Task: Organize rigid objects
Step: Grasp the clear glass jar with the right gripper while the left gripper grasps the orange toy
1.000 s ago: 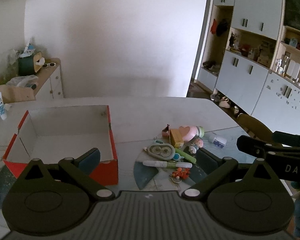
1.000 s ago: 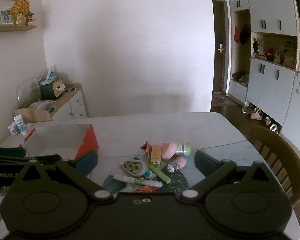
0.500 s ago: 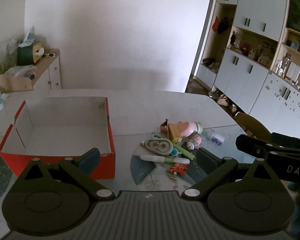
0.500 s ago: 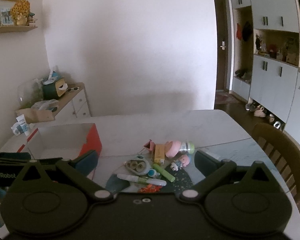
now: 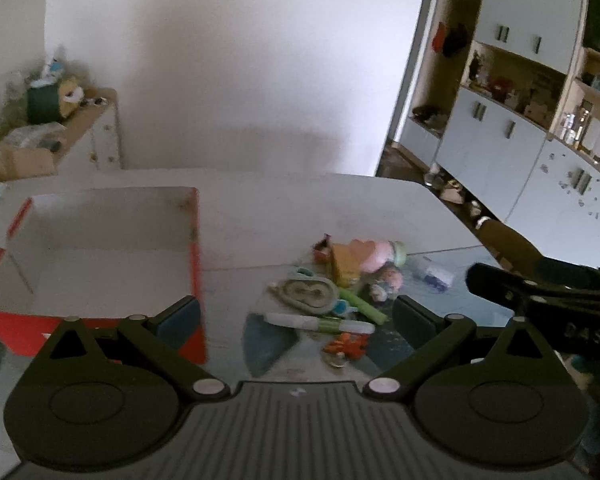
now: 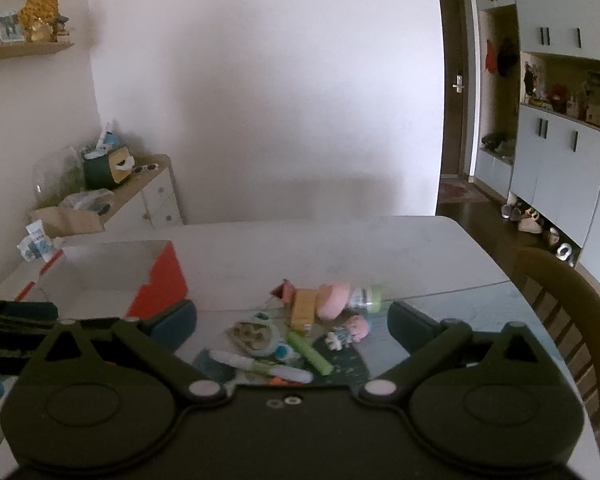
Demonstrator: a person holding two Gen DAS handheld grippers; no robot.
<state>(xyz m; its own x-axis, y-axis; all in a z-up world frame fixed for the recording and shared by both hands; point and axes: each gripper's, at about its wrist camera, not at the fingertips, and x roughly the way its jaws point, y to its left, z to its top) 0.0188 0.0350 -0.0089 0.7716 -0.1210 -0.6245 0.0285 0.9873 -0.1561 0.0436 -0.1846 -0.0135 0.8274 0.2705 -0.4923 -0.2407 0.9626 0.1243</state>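
A pile of small rigid objects lies on the table: a white and green pen [image 5: 320,324] [image 6: 260,367], a grey oval case [image 5: 310,293] [image 6: 254,334], a green stick [image 5: 362,305] [image 6: 310,353], a yellow box [image 5: 344,266] [image 6: 303,308], a pink bottle [image 5: 374,256] [image 6: 342,298], a small doll [image 6: 350,330] and an orange piece [image 5: 346,345]. An empty red box [image 5: 92,256] [image 6: 112,270] stands to the left. My left gripper [image 5: 296,314] and right gripper [image 6: 292,322] are both open and empty, just short of the pile.
A wooden chair [image 6: 568,316] stands at the table's right edge. A side cabinet [image 6: 140,196] with clutter is at the far left by the wall. The white table top [image 5: 300,208] stretches behind the pile. Tall cupboards [image 5: 532,120] line the right wall.
Both grippers have drifted slightly, so the pile and the red box sit a little differently in view. Nothing on the table has moved and both grippers stay open.
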